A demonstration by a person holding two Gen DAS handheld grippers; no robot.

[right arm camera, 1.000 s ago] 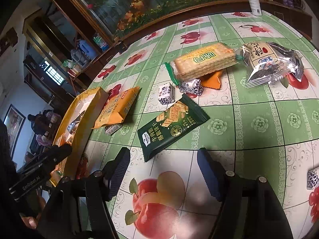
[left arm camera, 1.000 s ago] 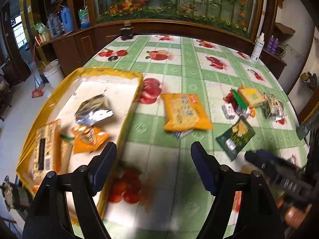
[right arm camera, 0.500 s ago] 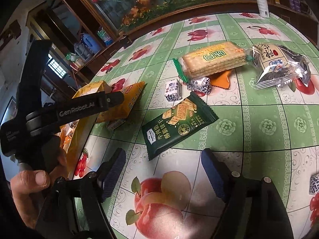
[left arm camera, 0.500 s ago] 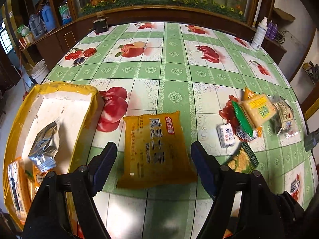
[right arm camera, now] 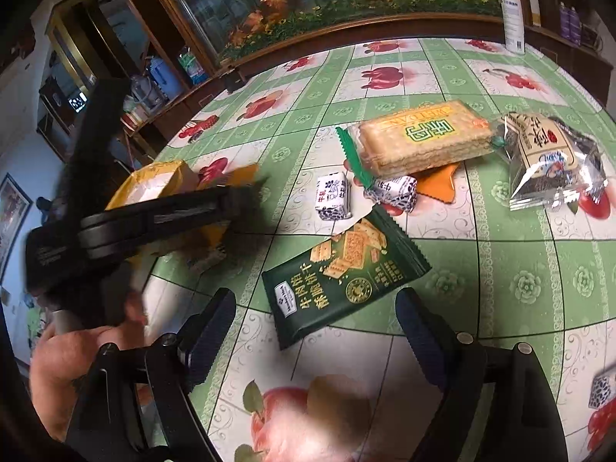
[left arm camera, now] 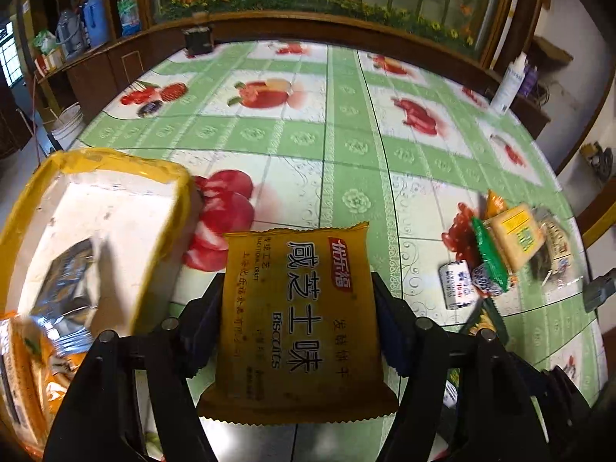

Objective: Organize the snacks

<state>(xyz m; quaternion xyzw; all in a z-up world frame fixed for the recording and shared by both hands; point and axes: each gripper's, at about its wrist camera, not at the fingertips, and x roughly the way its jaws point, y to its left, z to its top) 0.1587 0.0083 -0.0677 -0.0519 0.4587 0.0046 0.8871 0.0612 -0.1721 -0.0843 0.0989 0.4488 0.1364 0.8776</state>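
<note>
My left gripper (left arm camera: 298,327) has its jaws against both sides of an orange biscuit pack (left arm camera: 296,319), which lies between them on the table. A yellow-rimmed white tray (left arm camera: 115,200) lies to its left and holds a silver packet (left arm camera: 65,288) and orange packets (left arm camera: 23,365). My right gripper (right arm camera: 315,331) is open and empty, just in front of a dark green cracker bag (right arm camera: 342,273). Beyond it lie a yellow cracker pack (right arm camera: 419,142), two small blue-and-white candies (right arm camera: 333,196) and a clear noodle bag (right arm camera: 550,158).
The left gripper's body and the hand holding it (right arm camera: 115,231) cross the left of the right wrist view. A white bottle (right arm camera: 512,11) stands at the table's far edge. A dark wooden cabinet (left arm camera: 115,65) runs behind the table.
My left gripper has moved forward over the orange biscuit pack, and its jaws have closed in against the pack's sides. My right gripper has barely moved.
</note>
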